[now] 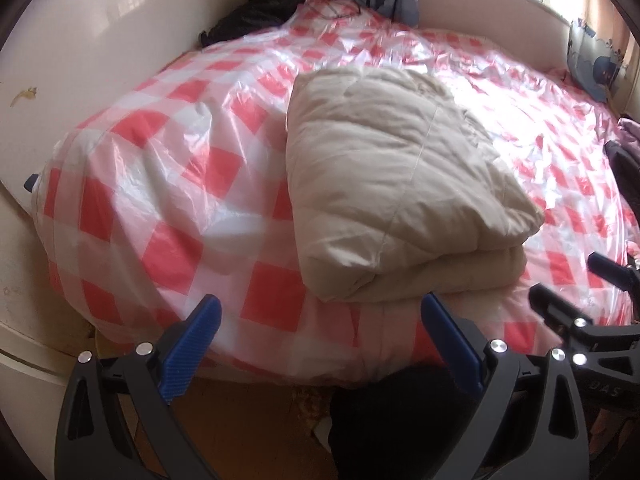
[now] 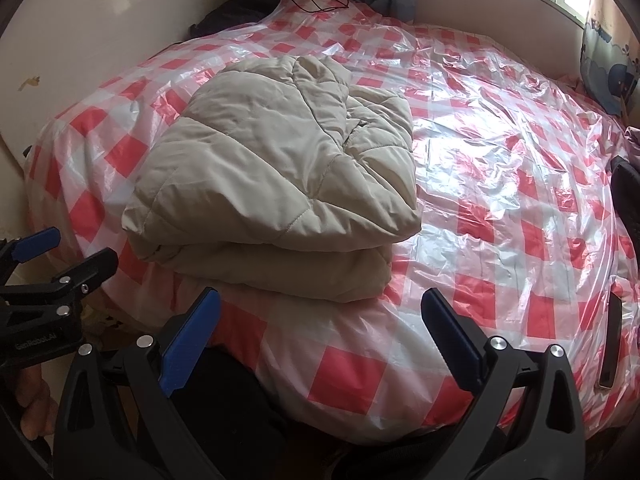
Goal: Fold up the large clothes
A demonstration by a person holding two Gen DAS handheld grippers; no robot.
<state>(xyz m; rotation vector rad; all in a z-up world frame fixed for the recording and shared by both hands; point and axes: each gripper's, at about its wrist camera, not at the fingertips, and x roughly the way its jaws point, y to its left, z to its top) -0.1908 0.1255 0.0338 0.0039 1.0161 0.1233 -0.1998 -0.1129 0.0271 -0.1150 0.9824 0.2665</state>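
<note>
Folded beige jacket (image 1: 400, 184) sits dead ahead between both claws, long axis running away; left gripper (image 1: 320, 328) and right gripper (image 2: 320, 320) wide open, empty, roughly equidistant.

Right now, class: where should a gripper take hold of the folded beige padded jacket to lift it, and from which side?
Probably the thick folded edge of the jacket facing the grippers, approached from the near bed edge: its stacked layers there bulge outward, so open jaws could close around them.

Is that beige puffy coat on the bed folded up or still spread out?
Folded. The beige coat lies as a compact bundle with stacked layers showing at its near edge, resting on the checked plastic sheet.
</note>
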